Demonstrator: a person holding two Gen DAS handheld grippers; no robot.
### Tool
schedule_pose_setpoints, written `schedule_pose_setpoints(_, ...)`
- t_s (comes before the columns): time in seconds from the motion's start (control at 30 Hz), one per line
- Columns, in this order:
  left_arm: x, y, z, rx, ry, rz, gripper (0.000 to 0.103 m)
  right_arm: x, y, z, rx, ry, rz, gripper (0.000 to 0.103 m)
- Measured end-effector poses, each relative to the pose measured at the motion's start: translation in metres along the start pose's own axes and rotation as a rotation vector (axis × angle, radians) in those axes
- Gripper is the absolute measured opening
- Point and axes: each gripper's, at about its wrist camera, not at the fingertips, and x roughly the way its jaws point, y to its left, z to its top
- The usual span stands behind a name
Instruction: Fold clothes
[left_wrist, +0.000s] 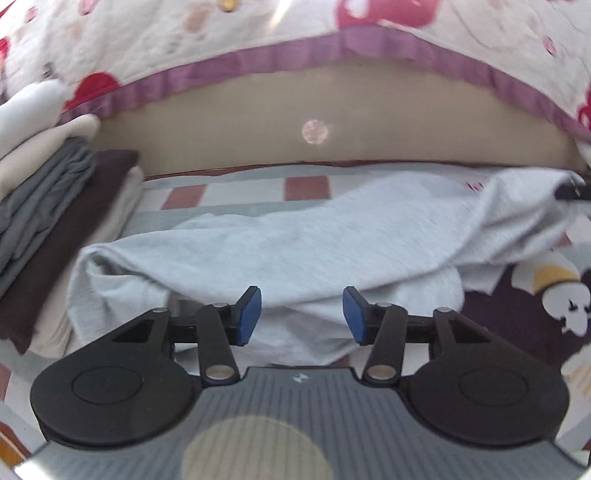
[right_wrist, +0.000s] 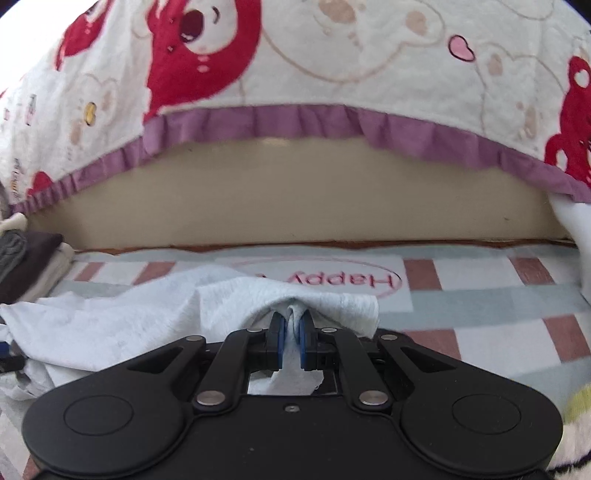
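A light grey garment (left_wrist: 288, 243) lies crumpled across the checked bed sheet (left_wrist: 306, 188). My left gripper (left_wrist: 302, 316) is open and empty, with the garment's near edge between and just beyond its blue pads (left_wrist: 248, 316). My right gripper (right_wrist: 291, 341) is shut on a bunched fold of the same garment (right_wrist: 122, 321) and lifts it slightly off the sheet (right_wrist: 480, 314). The right gripper's tip shows at the far right of the left wrist view (left_wrist: 572, 192), holding the garment's far end.
A stack of folded clothes (left_wrist: 55, 206) in white, grey and dark brown stands at the left; it also shows in the right wrist view (right_wrist: 26, 266). A beige headboard (right_wrist: 295, 195) runs behind the bed, with a bear-print blanket (right_wrist: 332, 59) hanging over it.
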Motion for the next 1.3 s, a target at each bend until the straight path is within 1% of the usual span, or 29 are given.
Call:
schedule_pose_setpoints(0.13, 0.007, -0.015, -0.007, 0.038, -0.004, -0.038, 0.05, 0.007, -0.005, -0.005, 0.019, 0.017, 0.001, 0.008)
schedule_pose_setpoints(0.2, 0.015, -0.019, -0.013, 0.021, 0.009, -0.071, 0.05, 0.01, -0.008, -0.008, 0.03, 0.022, 0.005, 0.008)
schedule_pose_setpoints(0.3, 0.035, -0.024, -0.022, -0.025, 0.075, -0.127, 0.05, 0.012, -0.009, -0.01, 0.039, 0.022, 0.014, 0.008)
schedule_pose_setpoints(0.4, 0.046, -0.033, -0.025, -0.036, 0.095, -0.146, 0.05, 0.015, -0.01, -0.01, 0.043, 0.022, 0.018, 0.008)
schedule_pose_setpoints(0.53, 0.05, -0.043, -0.029, -0.004, 0.078, -0.122, 0.054, 0.012, -0.011, -0.003, 0.036, 0.014, 0.035, 0.008)
schedule_pose_setpoints(0.63, 0.055, -0.054, -0.032, 0.029, 0.079, -0.105, 0.059, 0.006, -0.015, 0.008, 0.034, 0.005, 0.049, 0.008)
schedule_pose_setpoints(0.7, 0.055, -0.058, -0.032, 0.045, 0.075, -0.12, 0.062, 0.001, -0.019, 0.016, 0.041, -0.004, 0.059, 0.008)
schedule_pose_setpoints(0.77, 0.054, -0.062, -0.032, 0.051, 0.062, -0.138, 0.071, -0.005, -0.024, 0.024, 0.056, -0.011, 0.075, 0.008)
schedule_pose_setpoints(0.83, 0.059, -0.067, -0.037, 0.066, 0.068, -0.122, 0.076, -0.009, -0.027, 0.032, 0.073, -0.013, 0.093, 0.008)
schedule_pose_setpoints(0.93, 0.066, -0.074, -0.044, 0.089, 0.078, -0.097, 0.077, -0.014, -0.028, 0.041, 0.079, -0.009, 0.104, 0.008)
schedule_pose_setpoints(0.97, 0.068, -0.076, -0.046, 0.108, 0.084, -0.056, 0.077, -0.016, -0.028, 0.043, 0.083, -0.008, 0.106, 0.008)
schedule_pose_setpoints(1.03, 0.064, -0.079, -0.044, 0.126, 0.032, -0.018, 0.077, -0.02, -0.026, 0.047, 0.086, -0.009, 0.118, 0.008)
schedule_pose_setpoints(1.07, 0.059, -0.079, -0.042, 0.129, -0.005, -0.014, 0.078, -0.023, -0.025, 0.048, 0.083, -0.01, 0.126, 0.008)
schedule_pose_setpoints(1.1, 0.055, -0.081, -0.04, 0.131, -0.035, -0.02, 0.081, -0.025, -0.023, 0.05, 0.074, -0.012, 0.133, 0.008)
schedule_pose_setpoints(1.17, 0.055, -0.085, -0.037, 0.131, -0.066, -0.056, 0.098, -0.029, -0.019, 0.053, 0.055, -0.012, 0.146, 0.008)
schedule_pose_setpoints(1.2, 0.062, -0.087, -0.036, 0.131, -0.036, -0.064, 0.1, -0.029, -0.018, 0.055, 0.049, -0.011, 0.15, 0.008)
schedule_pose_setpoints(1.23, 0.069, -0.088, -0.035, 0.131, -0.005, -0.072, 0.099, -0.029, -0.017, 0.056, 0.046, -0.009, 0.153, 0.008)
schedule_pose_setpoints(1.27, 0.077, -0.09, -0.034, 0.131, 0.025, -0.079, 0.093, -0.029, -0.016, 0.057, 0.044, -0.007, 0.153, 0.008)
schedule_pose_setpoints(1.3, 0.083, -0.088, -0.034, 0.109, 0.053, -0.079, 0.084, -0.028, -0.017, 0.057, 0.044, -0.004, 0.153, 0.008)
